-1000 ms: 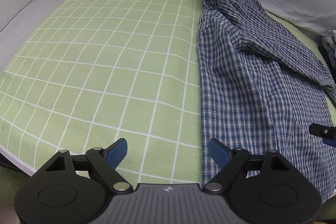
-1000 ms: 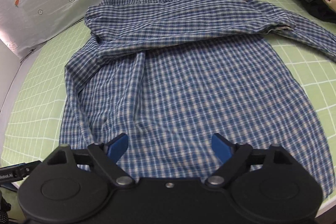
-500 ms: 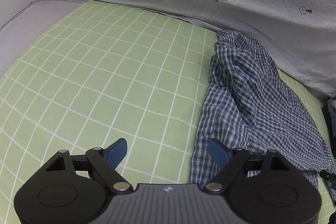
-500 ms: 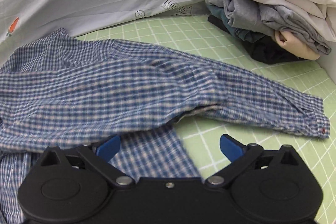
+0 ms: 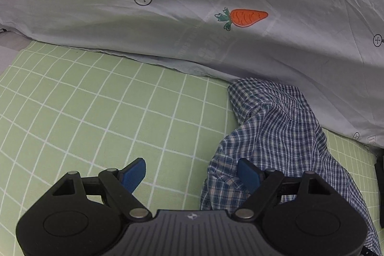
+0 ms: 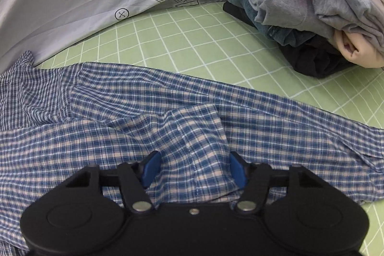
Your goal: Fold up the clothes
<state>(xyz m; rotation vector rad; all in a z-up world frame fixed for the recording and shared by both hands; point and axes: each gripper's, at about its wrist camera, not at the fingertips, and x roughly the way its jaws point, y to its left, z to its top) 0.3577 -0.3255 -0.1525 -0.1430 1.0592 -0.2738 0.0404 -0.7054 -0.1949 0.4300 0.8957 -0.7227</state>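
A blue and white plaid shirt (image 6: 120, 112) lies spread on the green grid sheet (image 6: 192, 40), one long sleeve (image 6: 312, 126) reaching right. My right gripper (image 6: 194, 170) is down on the shirt, open, its jaws narrowed with a raised fold of plaid cloth between the blue pads (image 6: 150, 168). In the left wrist view the shirt's bunched shoulder end (image 5: 276, 126) lies against the grey bedding. My left gripper (image 5: 190, 174) is open at the shirt's left edge, its right pad (image 5: 247, 174) over the cloth and its left pad over bare sheet.
Grey bedding with a carrot print (image 5: 247, 17) rises along the far side. A pile of folded clothes (image 6: 312, 4) sits at the back right of the sheet. Open green sheet (image 5: 96, 100) stretches left of the shirt.
Both grippers have moved forward and lower, toward the shirt's far end. The right jaws have narrowed around a fold of cloth. The left jaws stay wide apart.
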